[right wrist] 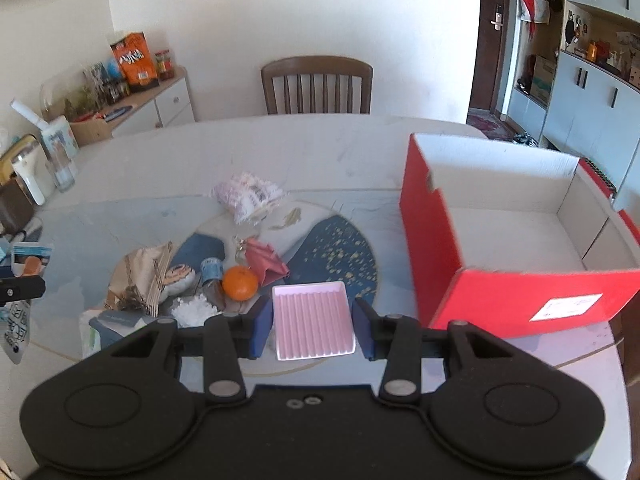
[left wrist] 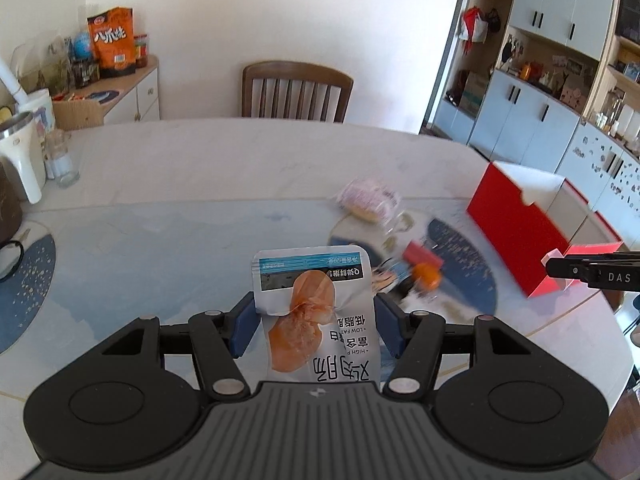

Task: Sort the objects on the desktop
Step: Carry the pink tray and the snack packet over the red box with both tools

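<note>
Left wrist view: my left tongs point(left wrist: 316, 322) are closed on a silver snack pouch point(left wrist: 316, 308) printed with orange meat pieces. The pouch stands up between the two blue pads point(left wrist: 244, 326), pinched at its middle, its top corner reaching above them and clear of the table point(left wrist: 180, 200). Beyond it, blurred, I see a pink-wrapped bun point(left wrist: 370, 200), a small red item and an orange point(left wrist: 427, 276) on the blue placemat. The red box point(left wrist: 516, 236) sits well off to the right, and the tip of my right tongs point(left wrist: 592, 274) pokes in at the right edge, in front of that box.

Right wrist view: my right tongs point(right wrist: 312, 326) frame a pink ribbed tray point(right wrist: 312, 322). The tray lies between the blue pads point(right wrist: 260, 330), the left pad against its edge; a thin gap shows at the right pad, so I cannot tell whether the grip is firm. Just to the right stands the red box point(right wrist: 440, 248), open at the top, its pale inside showing nothing in the part I can see. Left of the tray lies the pile: orange point(right wrist: 240, 283), red folded item point(right wrist: 264, 264), small bottle with a blue label point(right wrist: 211, 276), brown paper packet point(right wrist: 140, 276), white crumbly lump point(right wrist: 194, 309), and the pink-wrapped bun point(right wrist: 246, 196) farther back. At the far left edge the left tongs point(right wrist: 22, 288) carry the pouch point(right wrist: 30, 260).
</note>
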The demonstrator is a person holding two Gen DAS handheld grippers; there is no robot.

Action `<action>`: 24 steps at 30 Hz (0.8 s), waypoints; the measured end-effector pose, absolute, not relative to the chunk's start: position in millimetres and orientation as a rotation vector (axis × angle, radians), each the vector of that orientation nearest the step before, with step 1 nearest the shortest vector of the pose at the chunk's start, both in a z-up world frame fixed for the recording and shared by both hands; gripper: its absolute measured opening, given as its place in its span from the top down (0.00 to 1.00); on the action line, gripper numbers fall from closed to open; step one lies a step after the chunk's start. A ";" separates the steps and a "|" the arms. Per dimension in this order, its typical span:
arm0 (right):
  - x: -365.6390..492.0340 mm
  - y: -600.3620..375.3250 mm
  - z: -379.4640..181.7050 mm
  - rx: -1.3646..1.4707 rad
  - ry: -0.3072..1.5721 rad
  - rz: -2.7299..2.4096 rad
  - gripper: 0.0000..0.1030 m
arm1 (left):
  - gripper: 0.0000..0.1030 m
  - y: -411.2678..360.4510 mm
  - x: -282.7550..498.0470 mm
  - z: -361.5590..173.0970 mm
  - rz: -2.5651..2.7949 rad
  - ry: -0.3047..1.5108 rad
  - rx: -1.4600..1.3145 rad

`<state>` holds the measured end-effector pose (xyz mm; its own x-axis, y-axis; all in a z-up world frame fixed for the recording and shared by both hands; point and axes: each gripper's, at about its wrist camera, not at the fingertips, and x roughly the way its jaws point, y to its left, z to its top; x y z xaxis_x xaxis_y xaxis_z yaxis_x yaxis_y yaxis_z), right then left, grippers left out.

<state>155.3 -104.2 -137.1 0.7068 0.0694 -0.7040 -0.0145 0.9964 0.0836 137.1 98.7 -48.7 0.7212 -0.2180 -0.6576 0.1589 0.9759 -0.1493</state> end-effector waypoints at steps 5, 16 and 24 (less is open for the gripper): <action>152.6 -136.3 -118.7 0.081 0.760 0.079 0.59 | 0.41 65.4 136.7 -29.7 -0.225 0.715 -0.098; 154.1 -218.0 -102.7 0.087 0.736 0.090 0.59 | 0.41 -33.2 155.7 -1.7 -0.342 0.672 -0.039; 160.5 -274.7 -106.3 0.117 0.734 0.045 0.59 | 0.41 -109.3 181.6 6.5 -0.441 0.662 0.031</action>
<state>160.5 -274.7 -106.3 0.7420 0.0822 -0.6654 -0.0001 0.9925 0.1225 181.6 -109.3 6.5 0.7001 -0.3859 -0.6007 0.4051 0.9075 -0.1109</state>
